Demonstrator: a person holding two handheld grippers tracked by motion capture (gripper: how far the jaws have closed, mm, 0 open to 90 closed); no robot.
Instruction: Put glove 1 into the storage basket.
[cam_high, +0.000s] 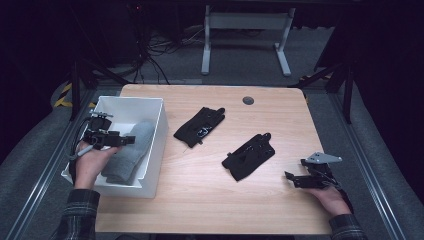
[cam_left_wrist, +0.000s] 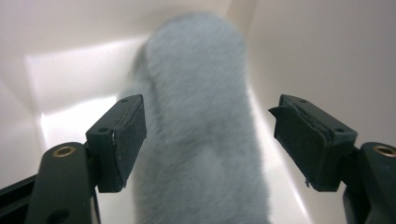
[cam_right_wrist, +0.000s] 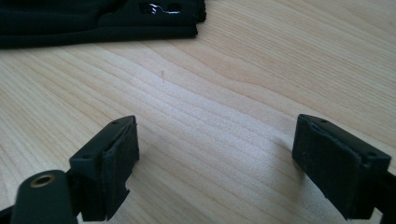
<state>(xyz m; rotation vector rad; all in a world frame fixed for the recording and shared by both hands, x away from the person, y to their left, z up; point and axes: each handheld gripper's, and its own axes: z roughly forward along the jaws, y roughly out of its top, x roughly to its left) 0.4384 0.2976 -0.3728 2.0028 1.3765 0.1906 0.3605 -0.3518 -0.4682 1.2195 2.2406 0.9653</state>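
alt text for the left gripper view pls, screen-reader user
A fuzzy grey mitten lies inside a white bin, seen from close above between the two black jaws of the left gripper. The jaws stand open to either side of the mitten without pressing on it.

Left gripper open above grey fleece glove in white bin.

The two black jaws stand wide apart, one at each side of the glove, pads clear of the fabric. The glove lies lengthwise between them, its rounded end pointing toward the far corner of the bin. Smooth white walls rise behind and to both sides.
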